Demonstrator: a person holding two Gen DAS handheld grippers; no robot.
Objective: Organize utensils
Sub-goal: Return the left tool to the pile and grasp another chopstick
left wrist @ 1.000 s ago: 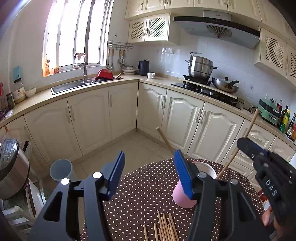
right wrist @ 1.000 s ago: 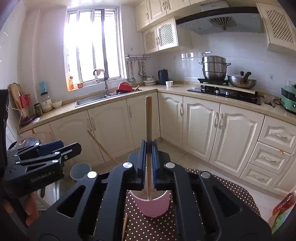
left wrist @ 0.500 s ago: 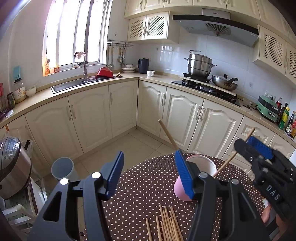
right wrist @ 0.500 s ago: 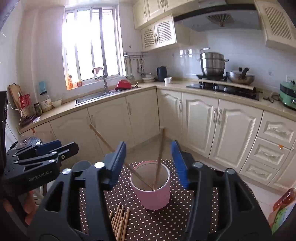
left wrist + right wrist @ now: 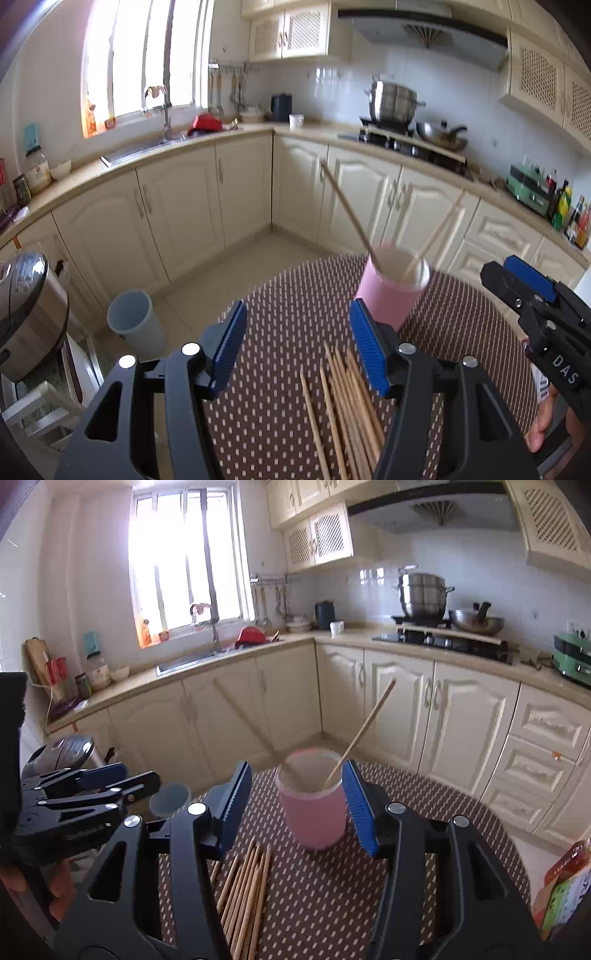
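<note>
Both my grippers, left (image 5: 297, 345) and right (image 5: 295, 805), hang spread and empty; loose wooden chopsticks (image 5: 345, 406) lie beside the pink cylindrical cup (image 5: 313, 805); I should pinch one mid-length.

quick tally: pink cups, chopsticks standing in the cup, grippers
pink cups: 1
chopsticks in cup: 2
grippers, left gripper and right gripper: 2
total: 5

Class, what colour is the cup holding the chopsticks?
Pink cup, clearest in the right wrist view.
</note>
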